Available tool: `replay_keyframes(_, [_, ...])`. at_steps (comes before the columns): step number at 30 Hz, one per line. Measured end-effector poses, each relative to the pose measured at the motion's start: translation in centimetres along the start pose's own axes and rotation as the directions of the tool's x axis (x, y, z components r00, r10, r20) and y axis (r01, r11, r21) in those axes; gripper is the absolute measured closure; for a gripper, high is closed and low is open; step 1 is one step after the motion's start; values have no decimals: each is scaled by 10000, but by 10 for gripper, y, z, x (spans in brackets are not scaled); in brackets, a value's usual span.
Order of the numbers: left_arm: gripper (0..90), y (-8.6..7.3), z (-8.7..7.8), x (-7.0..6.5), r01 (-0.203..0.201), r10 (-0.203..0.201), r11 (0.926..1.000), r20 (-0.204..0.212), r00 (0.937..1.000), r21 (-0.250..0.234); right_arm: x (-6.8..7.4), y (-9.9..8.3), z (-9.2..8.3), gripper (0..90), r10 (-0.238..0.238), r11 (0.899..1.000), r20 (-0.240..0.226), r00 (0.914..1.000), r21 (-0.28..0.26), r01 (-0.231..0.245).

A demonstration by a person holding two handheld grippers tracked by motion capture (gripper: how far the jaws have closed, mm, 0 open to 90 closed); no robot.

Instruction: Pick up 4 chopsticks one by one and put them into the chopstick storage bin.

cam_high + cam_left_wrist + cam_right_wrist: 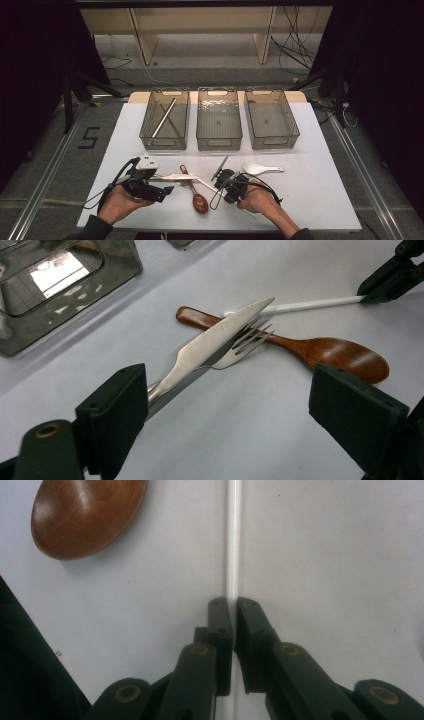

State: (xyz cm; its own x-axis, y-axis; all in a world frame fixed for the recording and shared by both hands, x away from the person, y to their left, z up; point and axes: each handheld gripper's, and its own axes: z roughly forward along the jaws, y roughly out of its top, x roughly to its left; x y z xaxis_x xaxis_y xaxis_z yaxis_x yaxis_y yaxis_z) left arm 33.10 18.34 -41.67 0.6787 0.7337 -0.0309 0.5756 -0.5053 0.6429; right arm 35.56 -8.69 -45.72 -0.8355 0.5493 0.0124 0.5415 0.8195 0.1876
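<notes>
A steel knife (215,337) lies across a fork (247,340) and a brown wooden spoon (345,355) on the white table. My left gripper (235,410) is open. Its jaws stand wide apart around the knife's handle, which runs close along the left jaw. In the high view the left gripper (162,182) sits at the front left, by the knife (172,177). My right gripper (233,605) is shut on a thin white stick (233,540) lying flat on the table, beside the spoon's bowl (85,515). From above, the right gripper (221,189) is right of the wooden spoon (198,201).
Three clear bins stand in a row at the back: left (164,142), middle (219,144), right (272,142). The left one holds a metal rod (163,119) and a thin stick. A white ceramic spoon (260,169) lies just beyond the right hand.
</notes>
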Motion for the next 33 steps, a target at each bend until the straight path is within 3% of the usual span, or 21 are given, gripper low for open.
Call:
replay_keyframes(13, [160, 1, 1, -1, -142, 141, 9999, 73, 9999, 66, -7, -11, -4, 862, -499, 9982, 89, 9987, 326, 495])
replay_keyframes(29, [169, 1, 4, -5, -297, 295, 9995, 168, 9994, 129, -15, -21, -19, 863, -592, 9982, 65, 9982, 80, 591])
replay_keyframes(33, [169, 2, 7, -9, -492, 486, 9986, 270, 9985, 210, -17, -23, -25, 863, -673, 9977, 61, 9977, -18, 673])
